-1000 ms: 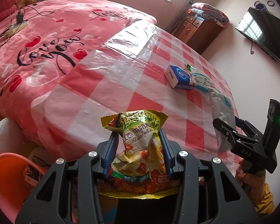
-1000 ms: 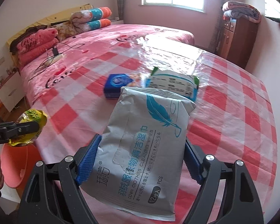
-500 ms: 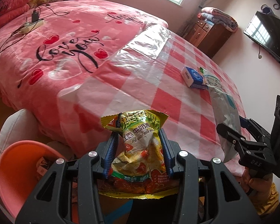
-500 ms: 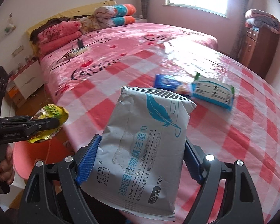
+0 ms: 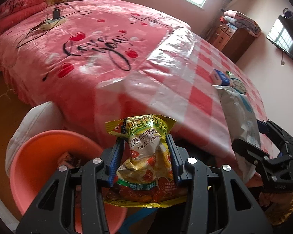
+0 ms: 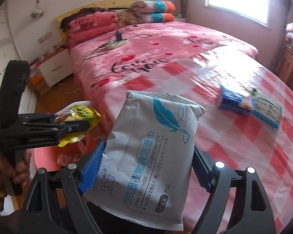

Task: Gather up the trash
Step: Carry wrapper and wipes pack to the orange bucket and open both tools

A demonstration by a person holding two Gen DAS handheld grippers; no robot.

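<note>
At the left, the orange bin [image 5: 48, 156] sits low beside the bed [image 5: 99, 39], and the left gripper [image 5: 144, 156], just above its rim, has its jaws clamped tight on a crinkly yellow snack bag [image 5: 146, 156], light and soft, pinched across its middle. Right of it, the right gripper [image 6: 146, 163] holds its jaws wide around a limp, slippery grey wipes pack [image 6: 152, 146], gripped by its side edges. On the bed's checked cover [image 6: 234, 146] a blue tissue packet [image 6: 234, 102] and a white-and-teal pack [image 6: 267, 111] lie touching.

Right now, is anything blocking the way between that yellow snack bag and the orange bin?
Nothing visible does. The left gripper is shut on the yellow snack bag, which hangs just beside the open mouth of the orange bin. The bin has no lid and already holds some scraps. The right gripper, with its wipes packet, is off to the side.
</note>
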